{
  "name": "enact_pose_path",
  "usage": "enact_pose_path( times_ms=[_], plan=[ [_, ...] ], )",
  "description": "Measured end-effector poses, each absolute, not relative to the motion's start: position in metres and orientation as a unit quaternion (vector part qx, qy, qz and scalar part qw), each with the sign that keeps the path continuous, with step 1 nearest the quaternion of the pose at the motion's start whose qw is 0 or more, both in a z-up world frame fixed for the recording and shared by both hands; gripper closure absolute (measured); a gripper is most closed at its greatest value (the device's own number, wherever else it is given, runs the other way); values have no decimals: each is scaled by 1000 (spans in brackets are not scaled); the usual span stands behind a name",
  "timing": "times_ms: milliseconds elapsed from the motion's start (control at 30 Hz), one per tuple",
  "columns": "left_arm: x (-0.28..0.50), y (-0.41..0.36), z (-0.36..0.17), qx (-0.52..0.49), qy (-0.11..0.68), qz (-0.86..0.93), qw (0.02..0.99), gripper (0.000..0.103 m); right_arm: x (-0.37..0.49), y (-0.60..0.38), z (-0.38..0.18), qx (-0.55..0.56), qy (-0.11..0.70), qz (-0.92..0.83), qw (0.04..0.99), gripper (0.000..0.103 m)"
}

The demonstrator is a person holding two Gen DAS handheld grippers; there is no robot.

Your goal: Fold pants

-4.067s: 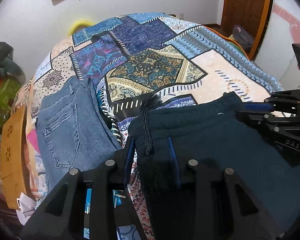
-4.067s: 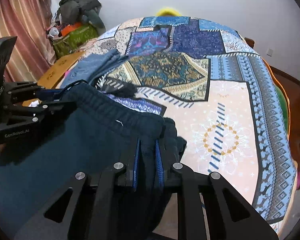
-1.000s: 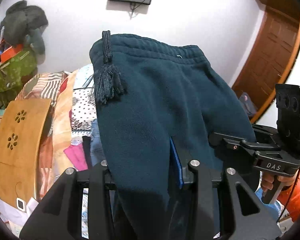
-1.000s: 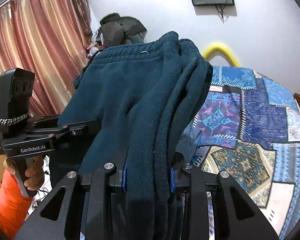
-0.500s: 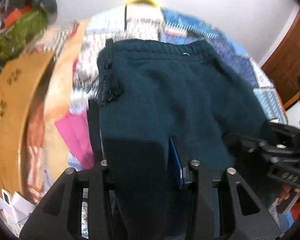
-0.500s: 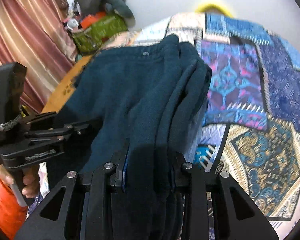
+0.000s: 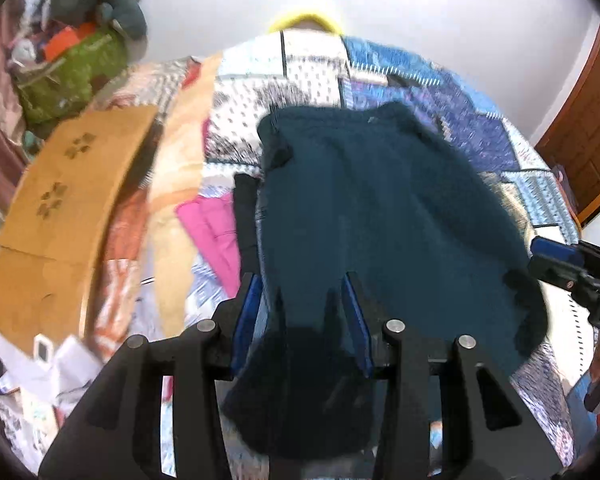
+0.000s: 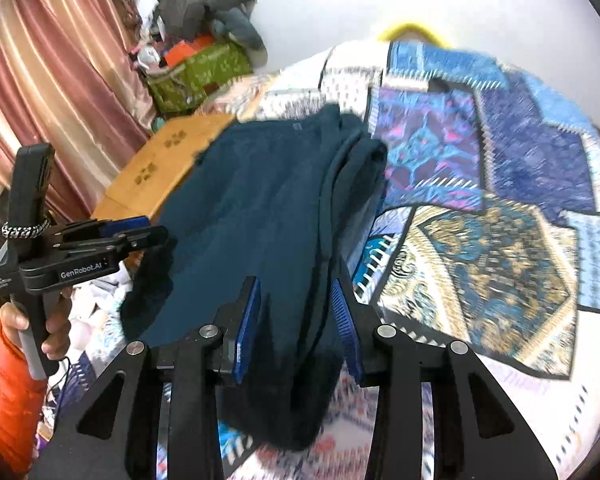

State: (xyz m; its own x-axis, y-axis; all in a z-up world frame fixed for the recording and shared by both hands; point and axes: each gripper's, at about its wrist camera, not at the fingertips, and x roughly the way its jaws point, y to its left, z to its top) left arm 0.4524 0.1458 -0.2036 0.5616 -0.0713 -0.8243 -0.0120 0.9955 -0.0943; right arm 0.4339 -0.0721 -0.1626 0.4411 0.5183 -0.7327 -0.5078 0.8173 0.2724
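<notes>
The dark teal fleece pants (image 7: 380,216) lie folded on the patchwork bedspread (image 7: 480,136), waistband at the far end. My left gripper (image 7: 300,300) is open, its blue pads standing apart on either side of the near edge of the pants. My right gripper (image 8: 296,308) is open too, its pads apart over the near edge of the pants (image 8: 260,220). The left gripper shows in the right wrist view (image 8: 140,228) at the pants' left side. The right gripper shows at the right edge of the left wrist view (image 7: 556,256).
A pile of other clothes, pink (image 7: 212,220) and dark, lies under the left side of the pants. A wooden board (image 7: 60,200) runs along the bed's left side. A green box (image 8: 196,72) with a grey plush toy stands by the curtain (image 8: 52,80).
The pants have come down from the air onto the bed. Both grippers have opened and let go of the fabric.
</notes>
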Motion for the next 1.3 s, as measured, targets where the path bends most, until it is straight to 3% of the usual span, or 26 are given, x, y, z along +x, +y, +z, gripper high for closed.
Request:
enact_pose_path(
  times_ms=[467,700,800,900,967,1033,1167,1300],
  plan=[
    [239,90,-12,6,220,-13,975,61,252,-105,5,-4,178,336,925,68],
    [149,64,22,13,121,3,993,60,175,-105,27,-13,107,336,936,68],
    [127,58,23,4,109,6,994,52,159,-102,27,-23,97,328,939,65],
    [117,58,21,-3,104,13,995,39,149,-101,24,-24,93,313,945,46],
    [113,59,21,-6,103,16,995,28,146,-103,22,-15,93,306,947,28],
    [111,60,21,-8,102,20,995,21,147,-106,22,-10,96,300,949,19],
    [103,62,21,-3,97,32,995,8,147,-112,23,8,99,290,952,7],
    [99,66,18,-15,96,31,995,3,144,-116,23,9,97,278,956,3]
  ],
)
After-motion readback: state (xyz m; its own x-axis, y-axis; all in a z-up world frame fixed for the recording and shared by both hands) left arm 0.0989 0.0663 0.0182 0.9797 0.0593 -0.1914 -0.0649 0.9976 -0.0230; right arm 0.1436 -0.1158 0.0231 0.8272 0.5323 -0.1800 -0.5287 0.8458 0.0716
